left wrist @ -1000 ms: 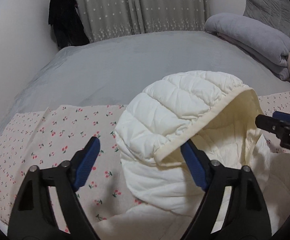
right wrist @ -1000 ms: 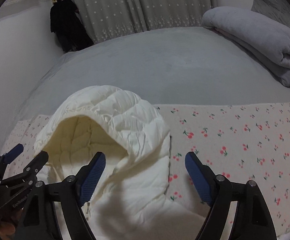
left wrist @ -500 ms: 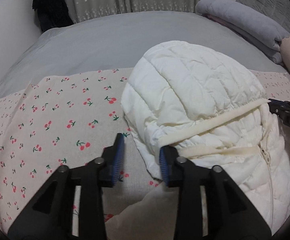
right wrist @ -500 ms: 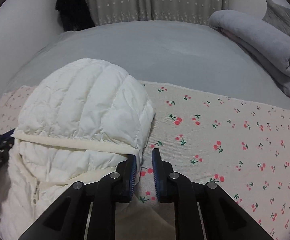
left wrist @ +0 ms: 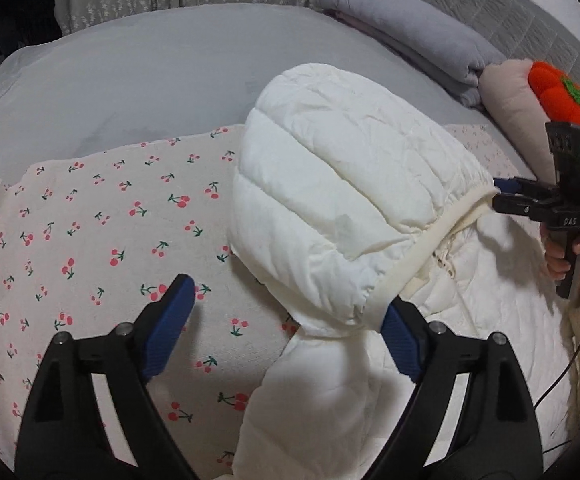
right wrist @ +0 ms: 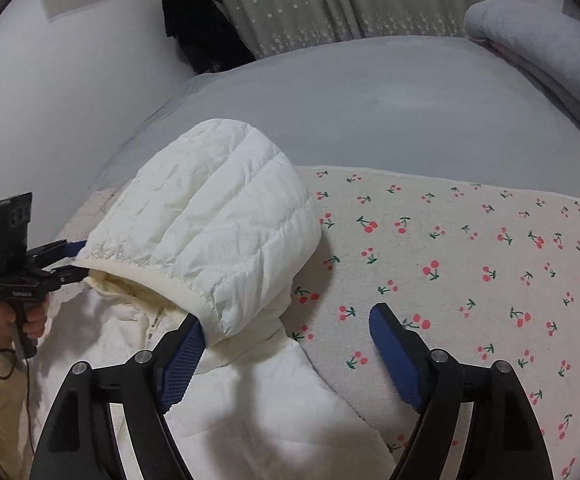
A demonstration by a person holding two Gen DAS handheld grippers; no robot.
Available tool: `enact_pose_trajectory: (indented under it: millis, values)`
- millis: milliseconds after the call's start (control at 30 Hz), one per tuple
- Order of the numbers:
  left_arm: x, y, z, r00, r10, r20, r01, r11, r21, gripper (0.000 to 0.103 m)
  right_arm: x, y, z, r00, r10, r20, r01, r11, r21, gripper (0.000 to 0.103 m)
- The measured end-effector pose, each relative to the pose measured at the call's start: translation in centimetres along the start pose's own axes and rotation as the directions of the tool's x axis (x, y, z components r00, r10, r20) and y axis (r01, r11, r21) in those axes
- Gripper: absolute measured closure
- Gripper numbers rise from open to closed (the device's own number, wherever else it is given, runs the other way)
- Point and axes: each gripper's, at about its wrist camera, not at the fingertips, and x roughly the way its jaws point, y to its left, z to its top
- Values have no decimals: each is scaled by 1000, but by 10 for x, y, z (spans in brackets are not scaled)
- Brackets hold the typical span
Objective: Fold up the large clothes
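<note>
our left gripper [left wrist: 285,322] and right gripper [right wrist: 285,354] have just opened, releasing the white puffer jacket's hood [left wrist: 342,204] folded down.

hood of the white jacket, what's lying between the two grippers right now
The puffy white hood spans the stretch between the left gripper and right gripper, both open at its edges; both wrist views show it.
</note>
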Motion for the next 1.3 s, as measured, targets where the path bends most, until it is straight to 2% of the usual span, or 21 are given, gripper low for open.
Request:
enact_pose_trajectory:
  millis: [33, 100, 133, 233, 333, 467, 600, 700, 800, 867, 900, 967, 1000, 1033, 1067, 1100, 1133, 1167, 1233, 1300]
  values:
    - [5, -2, 3, 999, 32, -30, -32, 999, 19, 15, 5, 4, 2, 999, -31, -24, 30, 999, -31, 21]
    - [12, -5, 7, 994, 92, -63, -91, 996, 26, 15, 14, 14, 3, 980, -192, -57, 188, 979, -79, 21]
    - [12, -7, 7, 993, 96, -75, -95, 995, 23, 15, 17, 15, 3, 971, -227, -69, 221, 972, -81, 21]
    - [4, -13, 10, 996, 49, -73, -45, 998, 54, 15, 12, 15, 5, 997, -54, -62, 52, 998, -31, 21]
    - [-6, -11, 7, 996, -20, -86, 27, 996, 82, 15, 0, 9, 5, 996, 84, -37, -84, 996, 11, 21]
    - [-13, -6, -3, 991, -77, -106, 89, 990, 107, 15, -1, 12, 9, 991, 135, -4, -135, 990, 39, 21]
    - [-13, 4, -7, 985, -127, -116, 138, 986, 93, 15, 13, 3, 28, 975, 215, 61, -221, 967, 127, 21]
    - [-18, 17, -4, 977, -204, -67, 207, 978, 36, 15, 18, -14, 37, 965, 232, 122, -254, 940, 226, 21]
    - [-24, 40, 2, 949, -313, 33, 314, 947, -65, 15, 35, -35, 45, 966, 203, 157, -246, 910, 333, 22]
    - [-16, 57, 7, 938, -335, 86, 346, 922, -177, 15, 48, -43, 46, 964, 212, 163, -260, 884, 389, 34]
    - [-9, 63, 11, 941, -324, 94, 337, 912, -233, 15, 53, -45, 47, 962, 222, 160, -269, 872, 408, 38]
    - [12, 69, 17, 956, -282, 77, 291, 893, -344, 15, 66, -48, 45, 962, 231, 147, -273, 855, 441, 54]
    - [23, 69, 19, 964, -258, 57, 260, 886, -384, 16, 71, -47, 44, 963, 230, 141, -269, 853, 448, 57]
    - [33, 68, 21, 972, -232, 43, 228, 879, -419, 19, 75, -46, 44, 964, 228, 137, -265, 853, 449, 64]
    - [40, 65, 21, 976, -214, 36, 208, 873, -442, 29, 78, -44, 43, 966, 222, 135, -259, 855, 449, 76]
    - [47, 59, 22, 979, -201, 27, 191, 871, -452, 40, 79, -43, 43, 966, 218, 135, -256, 859, 444, 84]
    - [49, 50, 23, 982, -189, 30, 182, 879, -441, 72, 77, -40, 43, 970, 203, 137, -243, 868, 432, 93]
    - [48, 41, 25, 986, -163, 35, 163, 894, -418, 92, 74, -35, 43, 972, 186, 142, -229, 880, 415, 95]
    - [32, 17, 29, 993, -84, 82, 105, 942, -319, 96, 59, -27, 41, 972, 171, 162, -220, 902, 371, 96]
    - [8, -6, 30, 986, -61, 155, 92, 976, -198, 97, 40, -19, 38, 965, 178, 195, -235, 913, 332, 96]
